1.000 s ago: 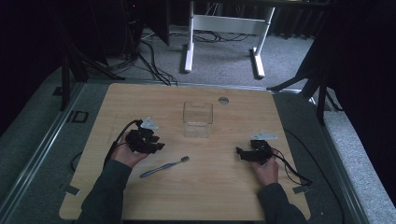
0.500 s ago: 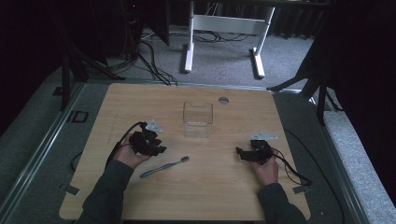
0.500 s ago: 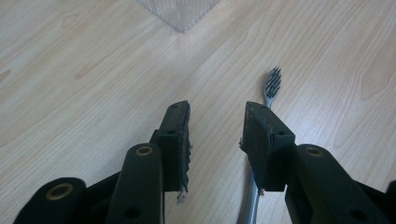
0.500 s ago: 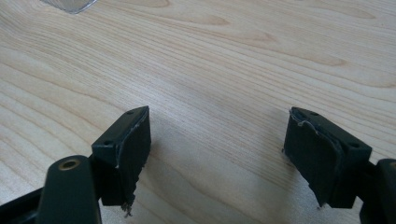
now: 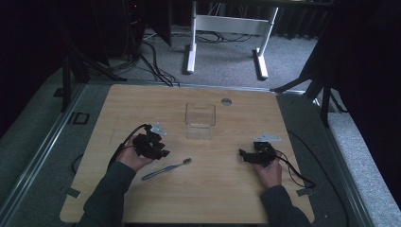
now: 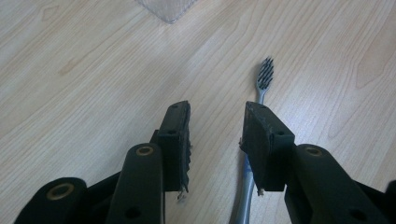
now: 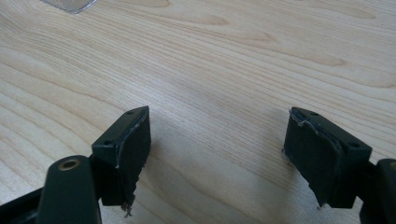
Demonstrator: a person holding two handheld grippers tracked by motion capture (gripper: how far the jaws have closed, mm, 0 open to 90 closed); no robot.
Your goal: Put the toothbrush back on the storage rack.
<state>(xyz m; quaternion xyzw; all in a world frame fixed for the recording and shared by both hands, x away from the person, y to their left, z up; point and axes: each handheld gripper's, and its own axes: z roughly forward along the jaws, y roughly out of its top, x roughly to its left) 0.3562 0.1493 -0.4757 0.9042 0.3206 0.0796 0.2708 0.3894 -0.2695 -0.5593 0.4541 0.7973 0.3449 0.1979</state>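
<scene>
A grey-blue toothbrush point(image 5: 166, 169) lies flat on the wooden table point(image 5: 213, 189), bristle head toward the right. My left gripper point(image 5: 158, 150) hovers just above and left of it, jaws open with nothing between them. In the left gripper view the toothbrush point(image 6: 261, 88) runs beside and partly under the right-hand jaw, and my left gripper point(image 6: 217, 116) has bare wood in its gap. A clear plastic box point(image 5: 200, 120) stands mid-table, its corner point(image 6: 170, 9) at the top edge. My right gripper point(image 5: 245, 154) rests at the right, wide open; my right gripper point(image 7: 217, 123) has bare table between its jaws.
A round grommet point(image 5: 226, 101) sits near the table's far edge. Cables trail from both grippers over the table sides. A white desk frame point(image 5: 227, 28) stands on the carpet beyond. A corner of the clear box point(image 7: 70, 4) peeks in at top left.
My left gripper has shifted slightly down and toward the toothbrush. The right gripper has stayed in place.
</scene>
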